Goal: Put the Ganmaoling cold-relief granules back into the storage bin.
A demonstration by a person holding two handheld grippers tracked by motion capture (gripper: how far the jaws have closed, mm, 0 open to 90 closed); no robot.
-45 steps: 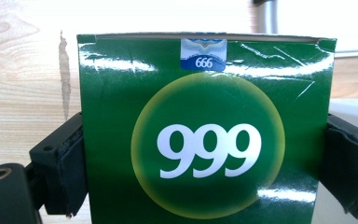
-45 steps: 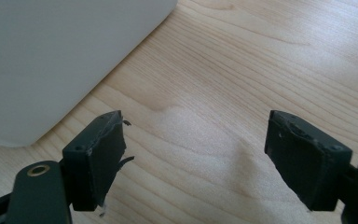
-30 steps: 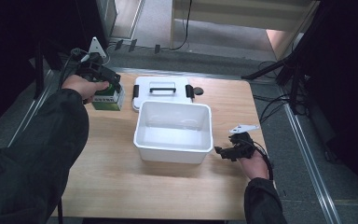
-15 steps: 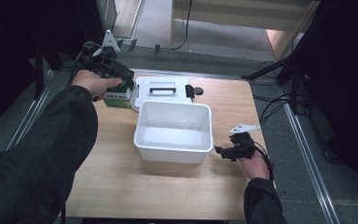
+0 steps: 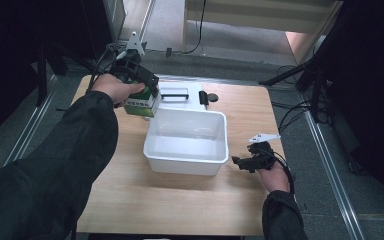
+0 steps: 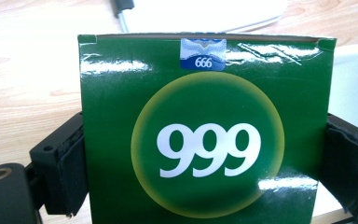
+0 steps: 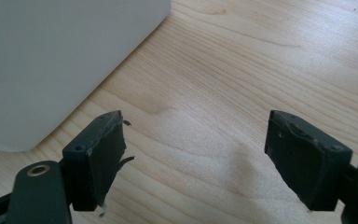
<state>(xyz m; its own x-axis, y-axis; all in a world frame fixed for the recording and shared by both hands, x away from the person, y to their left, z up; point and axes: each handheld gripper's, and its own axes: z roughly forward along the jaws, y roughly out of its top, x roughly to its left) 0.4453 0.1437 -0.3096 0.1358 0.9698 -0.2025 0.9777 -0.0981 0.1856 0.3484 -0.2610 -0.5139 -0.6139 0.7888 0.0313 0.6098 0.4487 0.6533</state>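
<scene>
A green box (image 6: pixel 205 135) printed with "999" is clamped between the jaws of my left gripper (image 5: pixel 147 95). In the high view the green box (image 5: pixel 143 102) hangs just above the table, at the far left corner of the white bin (image 5: pixel 220 155). The bin's inside looks bare. My right gripper (image 5: pixel 244 163) rests low on the wood beside the bin's right wall, open with nothing between its pads (image 7: pixel 100 154). The bin's outer wall (image 7: pixel 51 60) stands to the upper left in the right gripper view.
A white lid (image 5: pixel 177 94) with a dark handle lies flat behind the bin, and a small black object (image 5: pixel 203 97) sits next to it. The wooden table (image 5: pixel 180 210) has free room in front. Dark floor, rails and cables surround the table.
My left gripper has lifted the green box off the table's far left and carried it right, toward the bin's corner. The right gripper has stayed in place.
</scene>
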